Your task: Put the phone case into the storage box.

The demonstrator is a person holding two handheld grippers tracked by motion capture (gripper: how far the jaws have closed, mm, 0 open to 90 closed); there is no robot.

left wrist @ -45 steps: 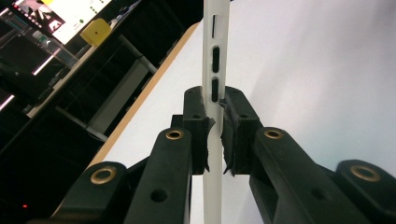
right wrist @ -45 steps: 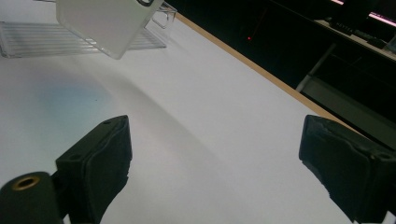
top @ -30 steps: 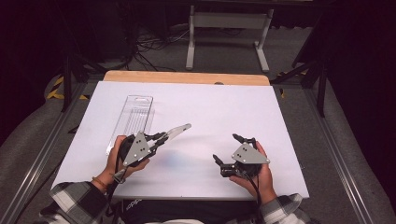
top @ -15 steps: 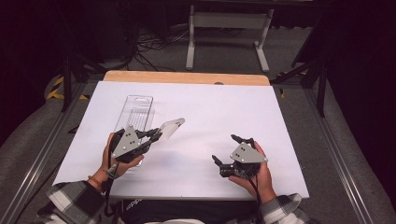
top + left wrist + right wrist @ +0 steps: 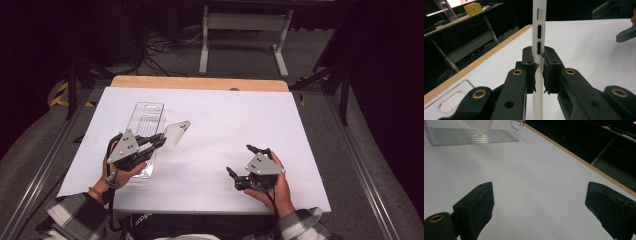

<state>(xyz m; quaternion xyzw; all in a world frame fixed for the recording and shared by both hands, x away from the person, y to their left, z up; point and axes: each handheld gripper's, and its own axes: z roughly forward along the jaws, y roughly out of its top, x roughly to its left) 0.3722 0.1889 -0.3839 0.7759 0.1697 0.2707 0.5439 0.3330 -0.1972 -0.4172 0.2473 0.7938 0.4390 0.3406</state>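
A translucent white phone case (image 5: 176, 133) hangs over the white table, with my left gripper (image 5: 161, 141) shut on its near end. In the left gripper view the case (image 5: 538, 35) stands edge-on between the pads, its button slots showing, and my left gripper (image 5: 538, 68) presses it from both sides. A clear plastic package (image 5: 146, 119) lies flat just beyond and under the left hand. My right gripper (image 5: 239, 160) rests low at the front right, open with nothing in it. Its jaws stand wide apart in the right gripper view (image 5: 539, 202), facing the clear package (image 5: 471, 135).
The white table top (image 5: 225, 120) ends in a wooden strip (image 5: 200, 83) at the far edge. Beyond it stands a grey metal frame (image 5: 242, 22) on a dark floor with cables. Metal rails run along both sides of the table.
My left gripper has carried the phone case to the left and a little farther away, over the clear package. The right hand has stayed where it was.
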